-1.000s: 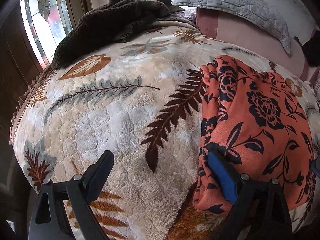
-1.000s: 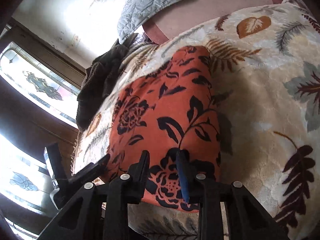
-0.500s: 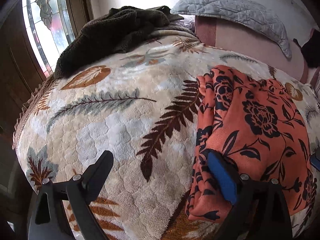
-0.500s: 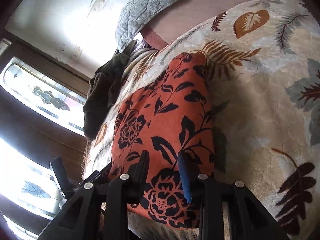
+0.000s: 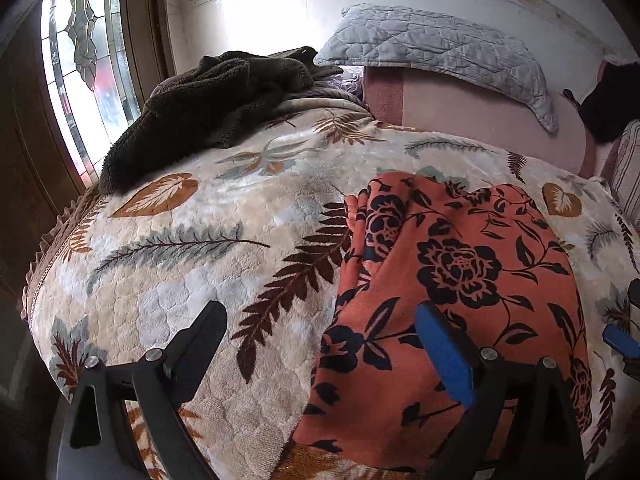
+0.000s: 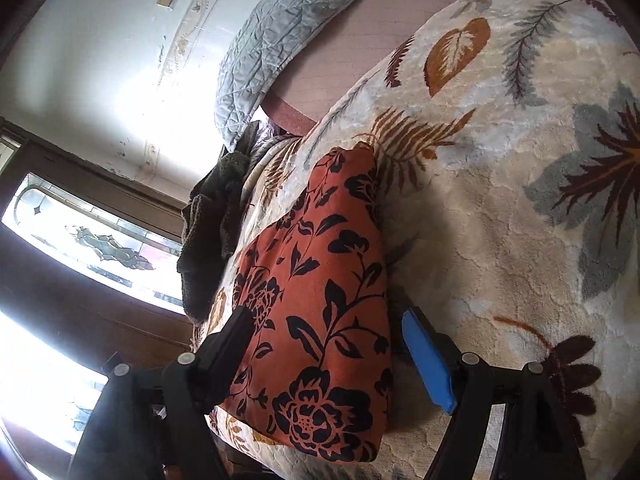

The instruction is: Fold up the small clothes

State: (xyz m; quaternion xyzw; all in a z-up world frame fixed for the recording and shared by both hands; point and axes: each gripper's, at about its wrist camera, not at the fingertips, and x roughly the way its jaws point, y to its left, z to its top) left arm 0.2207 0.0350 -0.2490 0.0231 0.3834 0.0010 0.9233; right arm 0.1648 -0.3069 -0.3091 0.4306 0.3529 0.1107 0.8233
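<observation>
Lying folded on the bed's leaf-patterned blanket (image 5: 224, 216), the orange floral garment (image 5: 460, 280) carries only a black flower-and-vine print; no label, brand or lettering can be read on it or anywhere else in either view.

The left hand-held gripper (image 5: 320, 328) stands wide open and holds nothing. Its black finger hovers over bare blanket to the left of the garment, while its blue-padded finger (image 5: 444, 356) sits over the garment's near part; whether that pad touches the cloth cannot be told.

The right hand-held gripper (image 6: 326, 336) is also spread wide, empty, and straddles the near end of the garment (image 6: 320, 280): its black finger lies at the cloth's left edge and its blue pad (image 6: 426, 360) sits just beside the right edge, over the blanket (image 6: 500, 200). Contact on either side cannot be judged.

Ahead of both grippers, at the far end of the bed, a dark fuzzy throw (image 5: 216, 100) lies heaped on the left and a grey quilted pillow (image 5: 440, 52) leans by the wall.
</observation>
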